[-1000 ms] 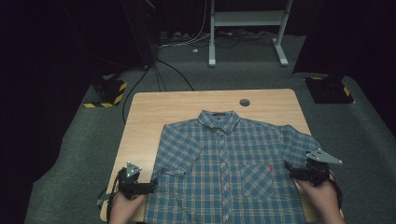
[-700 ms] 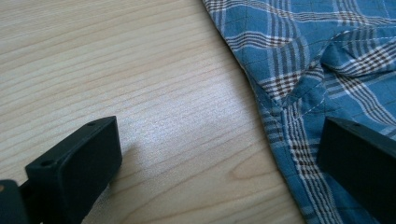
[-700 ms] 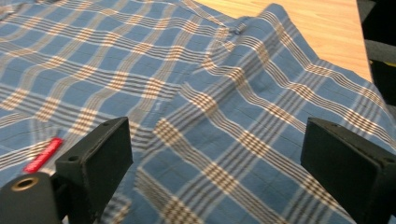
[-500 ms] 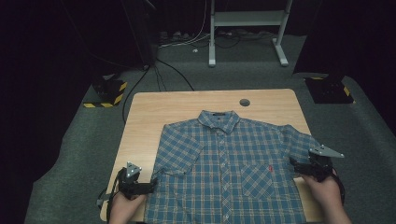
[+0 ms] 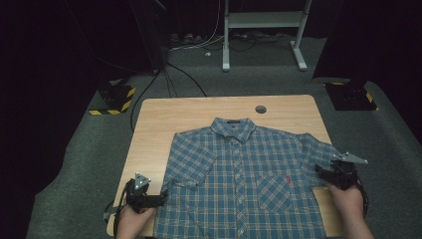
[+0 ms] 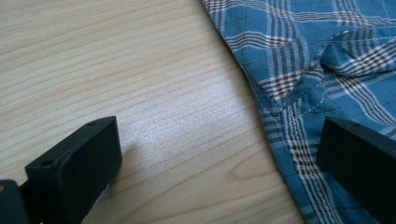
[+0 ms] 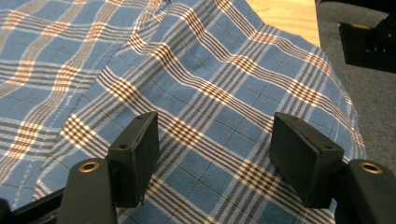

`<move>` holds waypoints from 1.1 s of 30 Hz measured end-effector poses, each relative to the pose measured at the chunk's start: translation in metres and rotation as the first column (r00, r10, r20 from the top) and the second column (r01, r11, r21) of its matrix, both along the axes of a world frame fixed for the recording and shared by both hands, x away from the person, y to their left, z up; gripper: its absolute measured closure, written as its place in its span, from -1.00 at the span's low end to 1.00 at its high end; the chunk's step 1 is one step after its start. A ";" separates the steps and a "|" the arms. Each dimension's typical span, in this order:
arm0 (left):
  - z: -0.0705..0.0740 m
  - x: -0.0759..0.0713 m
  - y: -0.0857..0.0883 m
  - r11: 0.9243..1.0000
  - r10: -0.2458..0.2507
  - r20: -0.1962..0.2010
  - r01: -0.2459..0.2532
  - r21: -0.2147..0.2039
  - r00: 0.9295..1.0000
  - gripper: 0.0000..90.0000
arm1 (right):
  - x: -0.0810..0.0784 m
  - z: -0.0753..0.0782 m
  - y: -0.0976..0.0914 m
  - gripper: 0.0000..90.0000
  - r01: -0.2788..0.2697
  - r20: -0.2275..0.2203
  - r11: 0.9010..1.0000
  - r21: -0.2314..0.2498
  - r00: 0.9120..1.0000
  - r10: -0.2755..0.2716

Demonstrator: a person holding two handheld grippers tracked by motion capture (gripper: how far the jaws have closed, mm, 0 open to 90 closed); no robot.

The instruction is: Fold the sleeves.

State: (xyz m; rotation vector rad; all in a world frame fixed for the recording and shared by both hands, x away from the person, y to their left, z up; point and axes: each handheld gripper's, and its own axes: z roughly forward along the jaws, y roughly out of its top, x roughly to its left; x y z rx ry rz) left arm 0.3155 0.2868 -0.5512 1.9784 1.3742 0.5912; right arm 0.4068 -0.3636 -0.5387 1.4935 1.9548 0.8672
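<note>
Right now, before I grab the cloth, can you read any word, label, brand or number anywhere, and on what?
No text can be read.
Small red tag on the chest pocket of the blue plaid button-up shirt: too small to read.
Yellow and black hazard stripes on a floor base: a marking, no words.

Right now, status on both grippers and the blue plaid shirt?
Left gripper open at blue plaid shirt edge. Right gripper closing, sleeve cloth between jaws. Nothing in the way.
</note>
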 end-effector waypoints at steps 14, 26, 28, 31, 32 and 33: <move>0.000 0.000 0.000 1.000 -0.001 0.000 0.001 -0.001 1.000 -1.00 | 0.001 0.001 0.001 0.55 0.025 0.001 1.000 0.015 1.000 -0.025; 0.000 0.000 0.000 1.000 0.000 -0.001 0.000 0.000 1.000 -1.00 | 0.001 0.001 0.009 0.95 -0.006 0.002 1.000 -0.007 1.000 0.006; 0.000 0.000 0.000 1.000 0.000 0.000 0.000 -0.001 1.000 -1.00 | 0.001 0.002 0.008 0.95 -0.010 0.000 1.000 -0.007 1.000 0.010; 0.000 0.000 0.000 1.000 0.001 0.000 -0.001 -0.001 1.000 -1.00 | -0.002 0.004 0.008 0.95 -0.006 0.020 1.000 0.012 1.000 0.006; 0.000 0.000 0.000 1.000 0.001 0.000 -0.001 -0.001 1.000 -1.00 | -0.003 0.006 0.008 0.95 -0.008 0.027 1.000 0.015 1.000 0.007; 0.000 0.000 0.000 1.000 0.001 0.000 -0.001 -0.001 1.000 -1.00 | -0.003 0.006 0.008 0.95 -0.008 0.027 1.000 0.015 1.000 0.007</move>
